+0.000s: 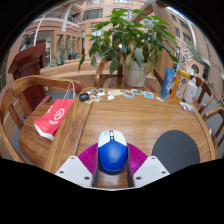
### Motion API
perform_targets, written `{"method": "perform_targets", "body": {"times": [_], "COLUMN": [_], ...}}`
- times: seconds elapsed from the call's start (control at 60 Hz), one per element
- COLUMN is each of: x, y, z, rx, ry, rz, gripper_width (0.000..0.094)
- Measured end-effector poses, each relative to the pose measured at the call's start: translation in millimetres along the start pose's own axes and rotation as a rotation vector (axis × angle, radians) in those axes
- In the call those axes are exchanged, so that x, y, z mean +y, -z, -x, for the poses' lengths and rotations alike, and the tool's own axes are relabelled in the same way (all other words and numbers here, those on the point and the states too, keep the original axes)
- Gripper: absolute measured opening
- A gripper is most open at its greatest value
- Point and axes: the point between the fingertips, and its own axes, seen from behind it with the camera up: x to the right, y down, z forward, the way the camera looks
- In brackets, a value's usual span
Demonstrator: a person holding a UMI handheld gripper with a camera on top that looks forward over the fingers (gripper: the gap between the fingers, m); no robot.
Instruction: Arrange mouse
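as its fingers pinch the blue mouse (112,153) sidewise, the gripper (112,166) holds a light, rigid, slick shell.

Beyond the fingers: potted plant (128,45) on wooden table (150,115). Left: red bag (55,117). Right: round dark mat (176,150).

Bright, even daylight comes from the windows (75,22) at twelve o'clock. Shadows on the surface (150,115) are soft. Fisheye bending curves everything toward the rim.
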Motion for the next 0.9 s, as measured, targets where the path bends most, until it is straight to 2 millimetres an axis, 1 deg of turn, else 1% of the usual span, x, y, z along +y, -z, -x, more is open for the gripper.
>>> {"method": "perform_targets", "body": {"times": [0.083,0.1,0.167,0.2,0.25,0.3,0.333,0.383,0.433,0.5,0.55,0.6,0.633,0.65,0.7,0.717,0.767,0.817,0.85,0.867,0.9], "x": [-1,-1,-7,-14,-29,-48,-59,-82,-108,-138,-155,-162,-159,-160,-152,-141,-124,-102,-84,-69,-54], "y": [-1,0,7,13,27,46,60,85,111,141,158,164,166,163,153,150,134,119,108,103,93], "z": [0,-1,-2,-4,-6,-8,-11,-16,-26,-52,-71,-92,-108,-117,-141,-149,-171,-190,-201,-204,-211], "rx": [-0.007,-0.006,-0.008,-0.009,-0.02,-0.038,-0.061,-0.099,-0.118,-0.105,-0.091,-0.074,-0.06,-0.051,-0.016,-0.005,0.025,0.049,0.064,0.071,0.079], "ry": [-0.005,-0.005,-0.004,0.002,-0.007,-0.023,-0.038,-0.064,-0.08,-0.091,-0.098,-0.111,-0.117,-0.121,-0.127,-0.128,-0.127,-0.123,-0.12,-0.117,-0.116], "rz": [0.002,0.001,-0.008,-0.019,-0.056,-0.091,-0.119,-0.169,-0.227,-0.303,-0.343,-0.36,-0.36,-0.355,-0.332,-0.323,-0.28,-0.23,-0.195,-0.182,-0.149], "gripper_width": [0.039,0.0372,0.0373,0.0373,0.0374,0.0373,0.0374,0.0373,0.0374,0.0374,0.0374,0.0373,0.0372,0.0372,0.0371,0.0371,0.0371,0.0371,0.037,0.0372,0.0372]}}
